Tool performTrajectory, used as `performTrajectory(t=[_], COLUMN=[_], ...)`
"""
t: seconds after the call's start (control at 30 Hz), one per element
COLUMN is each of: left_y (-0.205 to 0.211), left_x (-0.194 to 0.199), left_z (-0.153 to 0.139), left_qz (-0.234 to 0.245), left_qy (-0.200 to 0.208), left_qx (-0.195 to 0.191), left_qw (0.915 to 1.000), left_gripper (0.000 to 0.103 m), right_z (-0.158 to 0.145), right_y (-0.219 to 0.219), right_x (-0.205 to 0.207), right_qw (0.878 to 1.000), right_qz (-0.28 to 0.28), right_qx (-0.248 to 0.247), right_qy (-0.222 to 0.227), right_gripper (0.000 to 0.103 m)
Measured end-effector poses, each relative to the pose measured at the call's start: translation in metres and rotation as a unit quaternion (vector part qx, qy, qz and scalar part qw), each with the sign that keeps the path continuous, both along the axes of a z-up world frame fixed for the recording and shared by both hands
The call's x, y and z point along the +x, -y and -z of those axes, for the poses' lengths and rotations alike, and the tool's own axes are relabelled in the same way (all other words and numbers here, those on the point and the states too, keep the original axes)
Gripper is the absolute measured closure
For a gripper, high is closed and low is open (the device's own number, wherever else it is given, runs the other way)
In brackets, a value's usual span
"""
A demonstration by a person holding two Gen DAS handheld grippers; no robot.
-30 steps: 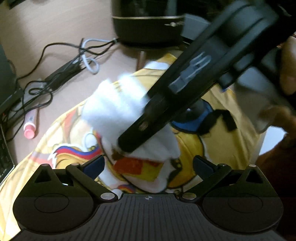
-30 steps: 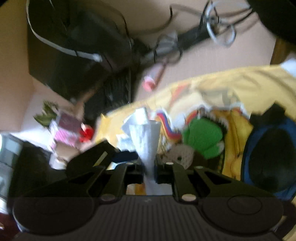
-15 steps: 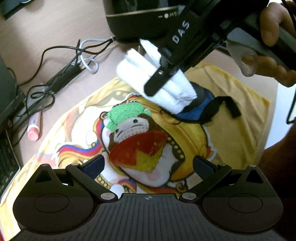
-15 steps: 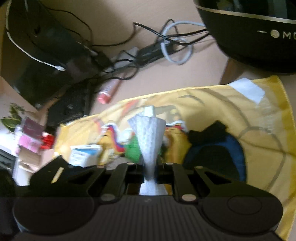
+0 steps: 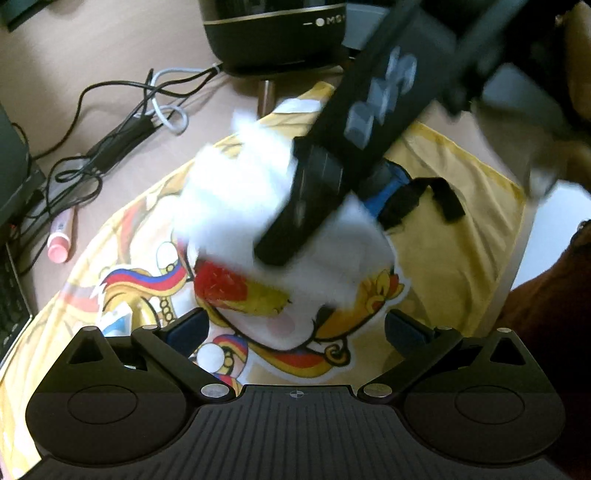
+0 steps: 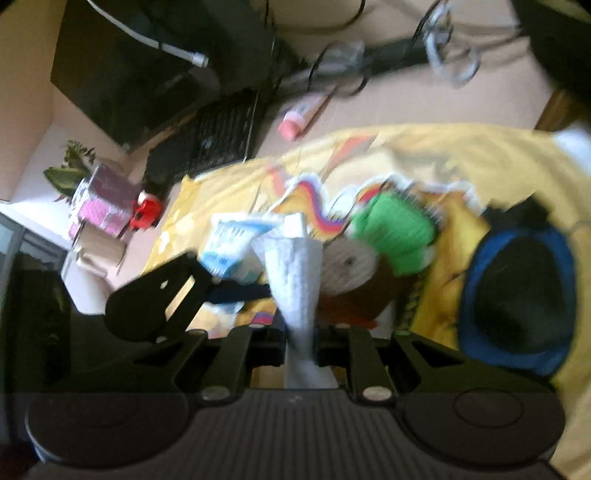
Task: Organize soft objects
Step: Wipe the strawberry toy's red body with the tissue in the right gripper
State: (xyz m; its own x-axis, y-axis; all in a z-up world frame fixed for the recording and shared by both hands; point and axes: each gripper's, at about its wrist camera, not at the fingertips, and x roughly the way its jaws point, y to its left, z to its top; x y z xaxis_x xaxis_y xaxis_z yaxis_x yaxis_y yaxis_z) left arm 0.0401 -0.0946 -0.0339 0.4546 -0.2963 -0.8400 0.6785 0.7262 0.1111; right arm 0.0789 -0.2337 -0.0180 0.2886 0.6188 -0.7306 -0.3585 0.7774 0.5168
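A yellow printed cloth [image 5: 461,236] covers the desk. My right gripper [image 6: 300,339] is shut on a white folded towel [image 6: 297,273], which also shows as a white blur [image 5: 240,199] in the left wrist view, right above a crocheted toy with a red and yellow part [image 5: 236,288]. The toy's green hat [image 6: 395,232] shows in the right wrist view. A blue and black pouch [image 6: 517,299] lies to its right. My left gripper [image 5: 295,328] is open over the cloth, just short of the toy, with nothing between its fingers.
A black round appliance [image 5: 273,33] stands at the back. Tangled cables [image 5: 122,129], a pink tube [image 5: 59,240] and a keyboard [image 6: 218,140] lie left of the cloth. A small blue and white packet [image 6: 229,247] rests on the cloth. Small boxes [image 6: 103,206] sit at the far left.
My right gripper has swung down and left with the towel, from above the pouch to over the toy, hiding its green hat. The left gripper has stayed put.
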Motion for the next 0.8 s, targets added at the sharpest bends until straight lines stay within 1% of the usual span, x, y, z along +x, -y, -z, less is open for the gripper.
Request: performTrajectory(t=[0.07,0.1,0.13,0.2,0.3,0.4,0.53,0.6,0.63,0.67,0.73,0.77,0.8], left_y=[0.003,0.004,0.005,0.007,0.01,0.016,0.026,0.032,0.035,0.038,0.046,0.049,0.052], left_x=[0.001,0.0,-0.001,-0.002,-0.001,0.002,0.007,0.008,0.009,0.009,0.01,0.011,0.012], left_z=[-0.002,-0.003,-0.004,-0.006,-0.009,-0.012,-0.017,-0.021,-0.022,-0.022,-0.018,-0.015,-0.012], left_qz=[-0.001,-0.001,-0.001,-0.001,-0.002,-0.003,-0.003,0.004,0.007,0.011,0.017,0.016,0.016], left_qy=[0.004,0.007,0.009,0.014,0.015,0.019,0.032,0.032,0.031,0.029,0.025,0.024,0.024], left_qx=[0.002,0.003,0.004,0.006,0.006,0.01,0.014,0.005,0.001,-0.003,0.004,0.01,0.016], left_qw=[1.0,1.0,0.9999,0.9999,0.9999,0.9998,0.9994,0.9995,0.9995,0.9995,0.9996,0.9995,0.9995], left_gripper=[0.0,0.0,0.0,0.0,0.0,0.0,0.0,0.0,0.0,0.0,0.0,0.0,0.0], right_z=[-0.008,-0.009,-0.008,-0.002,0.014,0.027,0.038,0.042,0.041,0.04,0.037,0.036,0.034], right_y=[0.01,0.014,0.019,0.029,0.038,0.038,0.035,0.037,0.038,0.039,0.039,0.04,0.043], right_x=[0.004,0.008,0.013,0.024,0.04,0.052,0.067,0.073,0.074,0.075,0.072,0.071,0.07], right_qw=[1.0,0.998,0.997,0.997,0.998,0.997,0.997,0.997,0.997,0.996,0.991,0.989,0.99], right_qz=[0.014,0.025,0.036,0.054,0.066,0.073,0.078,0.078,0.077,0.076,0.069,0.063,0.058], right_qx=[-0.014,-0.031,-0.044,-0.046,-0.008,0.03,0.028,0.008,-0.008,-0.029,-0.089,-0.104,-0.098], right_qy=[0.025,0.037,0.042,0.036,0.0,-0.022,-0.013,0.0,0.011,0.025,0.066,0.079,0.078], right_gripper=[0.087,0.087,0.087,0.087,0.087,0.087,0.087,0.087,0.079,0.077,0.077,0.079,0.082])
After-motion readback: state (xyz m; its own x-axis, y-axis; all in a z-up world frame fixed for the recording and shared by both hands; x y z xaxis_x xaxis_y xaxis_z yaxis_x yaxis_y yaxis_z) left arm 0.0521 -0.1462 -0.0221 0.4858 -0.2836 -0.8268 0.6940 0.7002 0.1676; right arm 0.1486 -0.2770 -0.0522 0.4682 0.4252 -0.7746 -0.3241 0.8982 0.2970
